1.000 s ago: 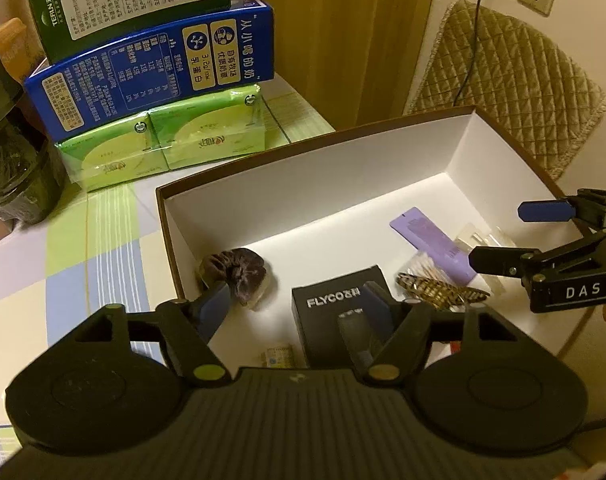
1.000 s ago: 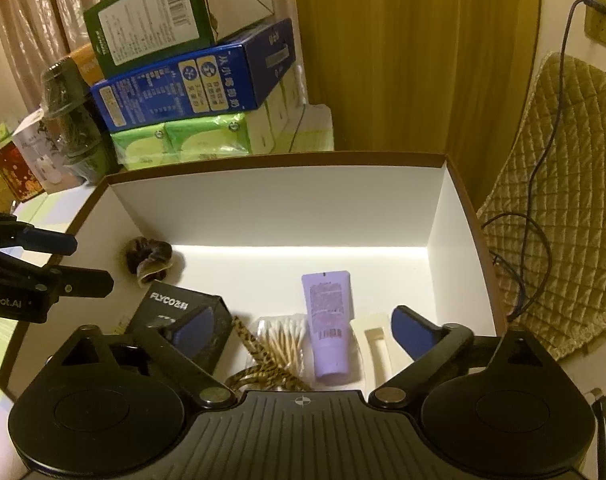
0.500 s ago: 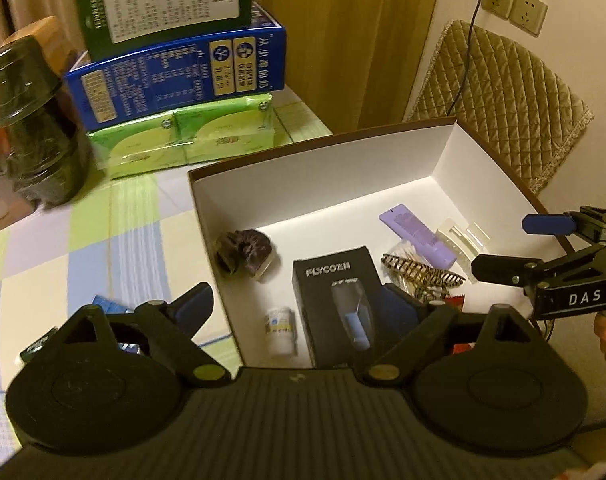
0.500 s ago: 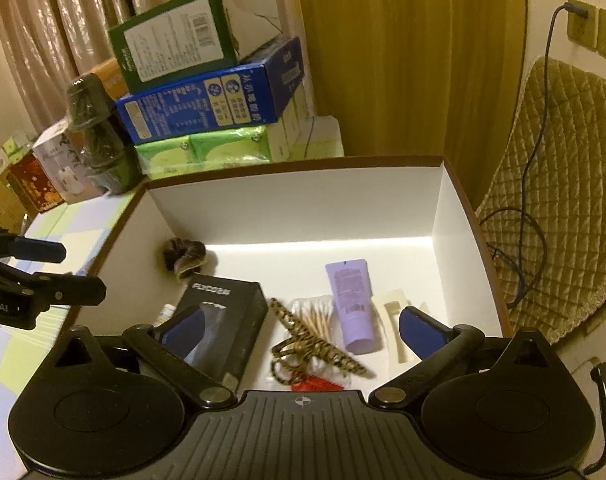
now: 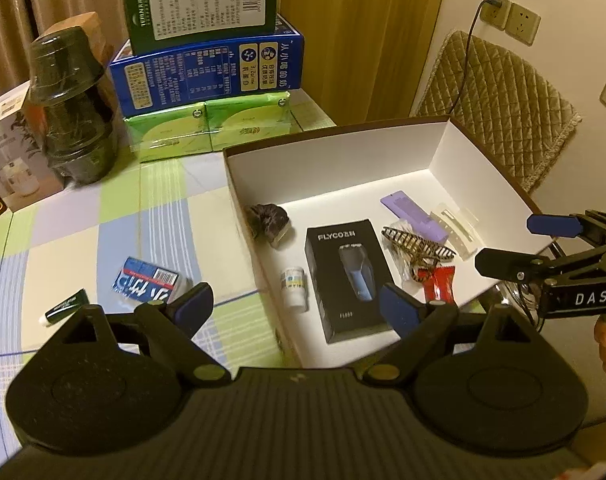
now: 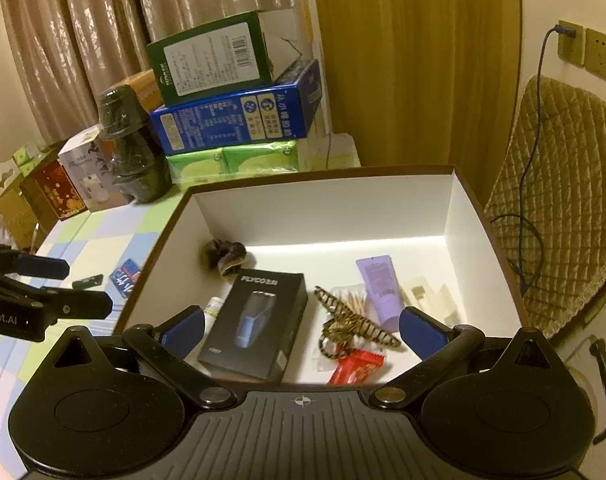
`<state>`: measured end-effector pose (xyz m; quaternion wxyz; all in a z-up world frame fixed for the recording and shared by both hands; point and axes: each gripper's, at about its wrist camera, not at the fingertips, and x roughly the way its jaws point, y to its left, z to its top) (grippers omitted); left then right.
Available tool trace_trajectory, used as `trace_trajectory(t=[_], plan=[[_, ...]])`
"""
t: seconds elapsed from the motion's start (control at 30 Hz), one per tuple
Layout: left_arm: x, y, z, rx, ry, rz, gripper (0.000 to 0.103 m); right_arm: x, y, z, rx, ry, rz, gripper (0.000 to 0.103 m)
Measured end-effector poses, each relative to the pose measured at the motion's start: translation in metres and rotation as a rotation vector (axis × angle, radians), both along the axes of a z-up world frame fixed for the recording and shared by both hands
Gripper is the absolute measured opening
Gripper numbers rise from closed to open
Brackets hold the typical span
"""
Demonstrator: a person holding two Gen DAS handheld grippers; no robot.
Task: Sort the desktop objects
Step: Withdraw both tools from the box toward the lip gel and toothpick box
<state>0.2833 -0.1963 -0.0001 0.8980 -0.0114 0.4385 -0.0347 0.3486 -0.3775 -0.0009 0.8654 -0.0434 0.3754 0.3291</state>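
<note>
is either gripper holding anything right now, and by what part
Nothing is held. The left gripper and right gripper both hang open with nothing between their fingers, above the white box.

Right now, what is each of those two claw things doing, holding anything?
Left gripper: open, holding nothing, above the edge of the box.
Right gripper: open, holding nothing, over the box.

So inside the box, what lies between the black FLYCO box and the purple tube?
The leopard-print hair claw, lying over a pack of cotton swabs, sits between the FLYCO box and the purple tube. The right wrist view shows it best.
</note>
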Motion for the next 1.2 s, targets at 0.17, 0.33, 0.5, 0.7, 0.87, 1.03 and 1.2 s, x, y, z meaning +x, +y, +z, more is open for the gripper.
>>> trace_trajectory(t=[0.17,0.33,0.5,0.7,0.87,1.03,1.2], plan=[[-0.019,0.009,0.002,-0.004,-0.002,-0.001,0.088,-0.022,0.005,0.002,0.0,-0.002,-0.004,0.101],[-0.039,0.023,0.002,-0.014,0.008,0.002,0.088,-0.044,0.014,0.001,0.0,0.012,0.003,0.101],[-0.061,0.039,-0.002,-0.019,0.025,0.011,0.088,-0.067,0.027,-0.005,-0.01,0.033,0.023,0.101],[-0.086,0.063,-0.008,-0.019,0.05,0.019,0.088,-0.097,0.046,-0.015,-0.029,0.068,0.059,0.101],[-0.103,0.08,-0.014,-0.015,0.07,0.027,0.088,-0.116,0.067,-0.022,-0.037,0.093,0.093,0.101],[-0.115,0.099,-0.017,-0.015,0.082,0.041,0.088,-0.133,0.093,-0.028,-0.047,0.106,0.139,0.101],[-0.125,0.119,-0.018,-0.02,0.082,0.059,0.088,-0.147,0.116,-0.035,-0.065,0.107,0.173,0.101]])
